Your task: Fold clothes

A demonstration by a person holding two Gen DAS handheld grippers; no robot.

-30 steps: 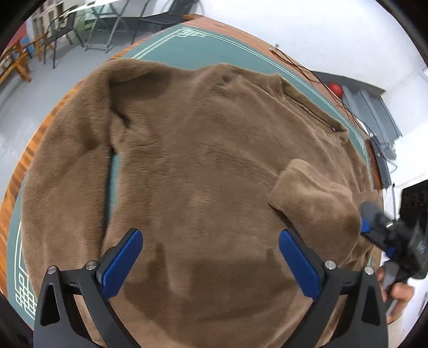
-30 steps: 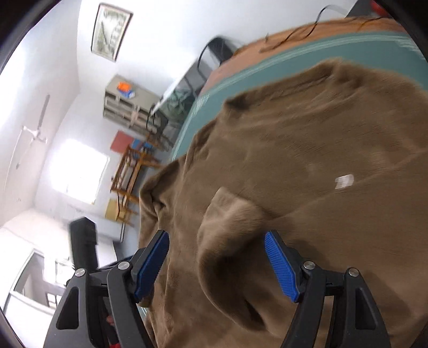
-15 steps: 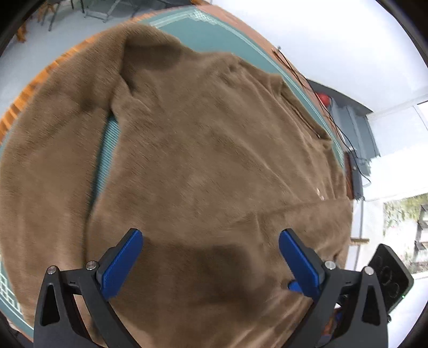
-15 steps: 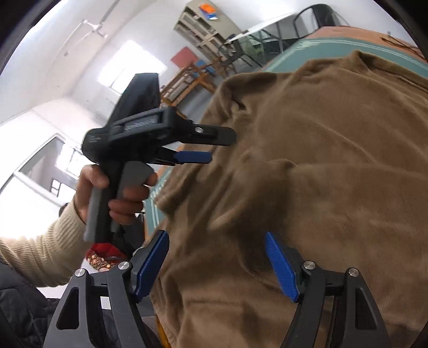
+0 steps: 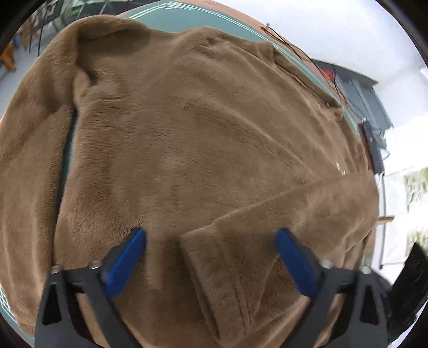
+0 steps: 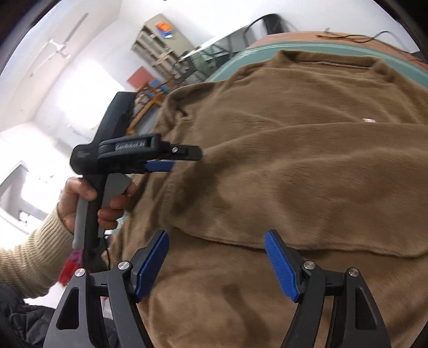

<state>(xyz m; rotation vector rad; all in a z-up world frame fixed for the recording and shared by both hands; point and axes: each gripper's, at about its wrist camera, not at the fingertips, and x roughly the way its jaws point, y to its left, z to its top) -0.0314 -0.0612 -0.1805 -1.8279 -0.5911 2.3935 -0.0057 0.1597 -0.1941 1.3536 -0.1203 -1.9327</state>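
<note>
A brown fleece sweater [image 5: 200, 120] lies spread flat on the teal table cover [image 5: 184, 20]. One sleeve [image 5: 307, 198] is folded across its lower body, and the cuff [image 5: 227, 270] lies between the blue pads of my left gripper [image 5: 211, 257]. Those jaws are closing and stand wide, pads clear of the cuff. In the right wrist view my right gripper [image 6: 215, 265] hovers open over the sweater [image 6: 307, 150], just below the folded sleeve's edge [image 6: 240, 242]. The left gripper [image 6: 182, 160] shows there side-on, held by a hand [image 6: 80, 192].
The other sleeve [image 5: 26, 160] lies along the left of the body. Thin cables [image 5: 294, 45] run on the table's far edge, with grey equipment [image 5: 361, 88] beyond. A shelf unit [image 6: 160, 40] and wooden chairs [image 6: 149, 91] stand further off in the room.
The left gripper has come down over the sweater and its jaws have narrowed; the folded sleeve's cuff now lies between them. The right view has swung and moved, bringing the left gripper and hand into sight.
</note>
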